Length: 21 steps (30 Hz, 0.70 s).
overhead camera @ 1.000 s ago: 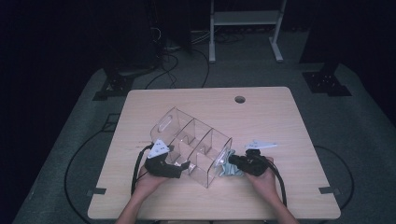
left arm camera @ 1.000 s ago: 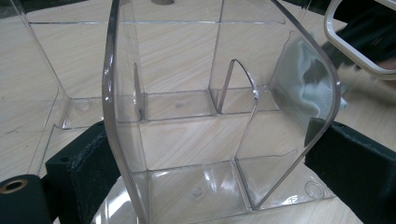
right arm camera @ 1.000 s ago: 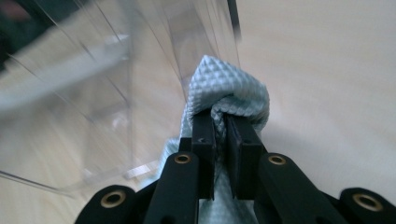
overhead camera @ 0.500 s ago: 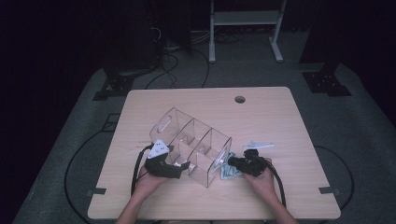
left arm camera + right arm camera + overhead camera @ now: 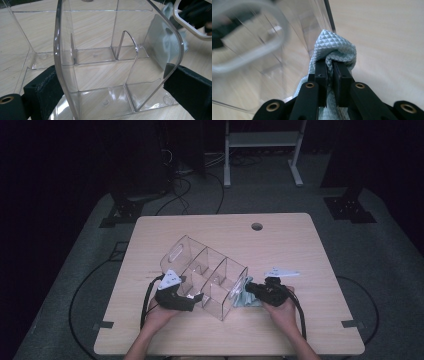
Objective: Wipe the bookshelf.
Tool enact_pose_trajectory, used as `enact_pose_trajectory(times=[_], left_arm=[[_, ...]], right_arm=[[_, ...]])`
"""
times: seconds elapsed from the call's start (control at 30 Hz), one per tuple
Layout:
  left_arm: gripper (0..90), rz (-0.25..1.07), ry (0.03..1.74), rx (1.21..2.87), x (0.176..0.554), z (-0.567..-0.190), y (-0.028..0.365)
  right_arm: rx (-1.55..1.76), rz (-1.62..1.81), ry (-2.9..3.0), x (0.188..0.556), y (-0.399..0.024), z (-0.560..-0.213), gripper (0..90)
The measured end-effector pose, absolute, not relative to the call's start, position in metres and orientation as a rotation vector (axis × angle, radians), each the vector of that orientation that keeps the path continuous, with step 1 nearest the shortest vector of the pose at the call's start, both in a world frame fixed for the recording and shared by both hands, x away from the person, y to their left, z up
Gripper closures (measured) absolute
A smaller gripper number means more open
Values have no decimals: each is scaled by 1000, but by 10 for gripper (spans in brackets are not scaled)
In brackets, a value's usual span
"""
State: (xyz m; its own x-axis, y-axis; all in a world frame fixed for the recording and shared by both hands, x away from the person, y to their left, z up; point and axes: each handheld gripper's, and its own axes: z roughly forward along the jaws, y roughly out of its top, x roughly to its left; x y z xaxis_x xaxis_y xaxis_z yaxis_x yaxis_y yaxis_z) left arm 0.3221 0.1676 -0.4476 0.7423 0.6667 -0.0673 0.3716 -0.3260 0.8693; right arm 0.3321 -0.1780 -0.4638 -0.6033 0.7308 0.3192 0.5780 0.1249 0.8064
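Observation:
A clear acrylic organizer (image 5: 205, 270) with several compartments stands slantwise on the wooden table (image 5: 280, 245). My left gripper (image 5: 197, 297) reaches it from the near left. In the left gripper view its black jaws flank the organizer (image 5: 100, 62) and press on both side walls, so the left gripper (image 5: 113, 75) is shut on it. My right gripper (image 5: 248, 290) is shut on a light blue quilted cloth (image 5: 243, 300). It holds that cloth (image 5: 334, 45) between the right gripper's (image 5: 330, 66) pads, against the organizer's (image 5: 294, 32) right end wall. The cloth (image 5: 167, 45) shows through that wall.
A round cable hole (image 5: 257, 226) sits near the table's far edge. Cables trail from both grippers over the near edge. Beyond the table, on the dark floor, are stand feet (image 5: 350, 210) and a white frame (image 5: 260, 150).
The right hand has shifted slightly with the cloth at the organizer's end wall. The left hand and the organizer have stayed put.

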Motion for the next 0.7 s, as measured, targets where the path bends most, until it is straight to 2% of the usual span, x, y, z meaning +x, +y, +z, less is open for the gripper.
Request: enact_pose_trajectory(times=[0.1,0.27,0.47,0.6,0.7], left_arm=[[47,371,792,1949,322,-448,167],[46,372,795,1951,322,-447,167],[44,370,791,1952,323,-448,166],[45,370,793,1954,322,-448,166],[44,370,791,1955,323,-448,166]], right_arm=[[1297,1515,2218,330,-179,-458,822],[1306,1476,2263,332,-177,-466,821],[1242,1574,2182,324,-181,-440,820],[1266,1519,2233,326,-178,-452,820],[1243,1541,2211,323,-178,-444,819]])
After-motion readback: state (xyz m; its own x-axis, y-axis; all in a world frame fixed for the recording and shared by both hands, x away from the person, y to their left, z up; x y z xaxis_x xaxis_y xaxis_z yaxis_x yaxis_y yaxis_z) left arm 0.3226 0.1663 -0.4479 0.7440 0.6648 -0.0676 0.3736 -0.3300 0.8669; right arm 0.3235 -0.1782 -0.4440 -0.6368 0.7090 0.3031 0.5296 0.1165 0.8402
